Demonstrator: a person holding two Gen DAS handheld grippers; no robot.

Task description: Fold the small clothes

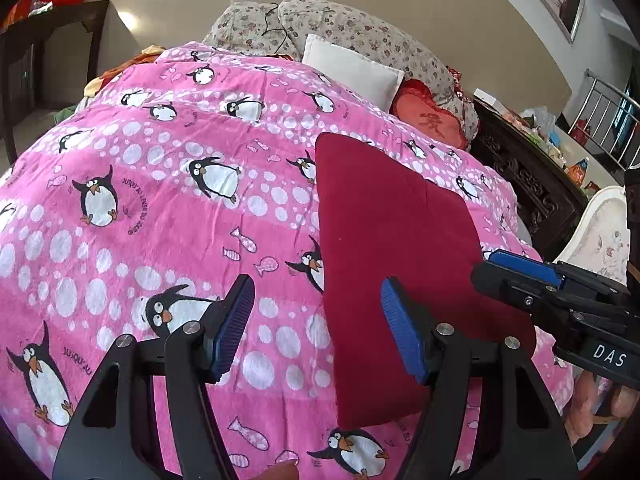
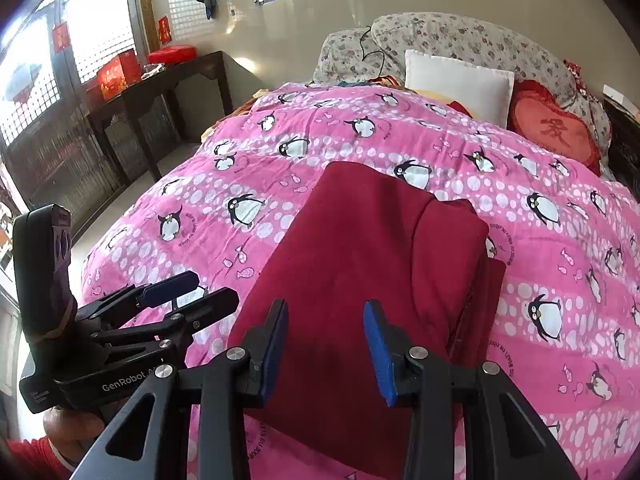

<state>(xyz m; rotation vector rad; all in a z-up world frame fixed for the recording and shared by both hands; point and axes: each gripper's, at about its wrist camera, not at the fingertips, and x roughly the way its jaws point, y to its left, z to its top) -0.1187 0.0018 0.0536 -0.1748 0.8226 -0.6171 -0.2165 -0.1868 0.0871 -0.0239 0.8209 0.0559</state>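
A dark red garment (image 1: pixel 400 248) lies folded into a long flat strip on the pink penguin bedspread (image 1: pixel 160 208). In the right wrist view the garment (image 2: pixel 360 256) shows a folded layer on top and a sleeve edge sticking out on its right. My left gripper (image 1: pixel 318 328) is open and empty, above the garment's near left edge. My right gripper (image 2: pixel 326 344) is open and empty, above the garment's near end. Each gripper also shows in the other's view: the right one (image 1: pixel 504 270) by the garment's right edge, the left one (image 2: pixel 188 290) at its left.
Floral pillows (image 1: pixel 344 28), a white cushion (image 1: pixel 354 70) and a red heart cushion (image 1: pixel 432 120) lie at the head of the bed. A dark wooden table (image 2: pixel 160 92) stands left of the bed, a carved dark cabinet (image 1: pixel 528 184) on the right.
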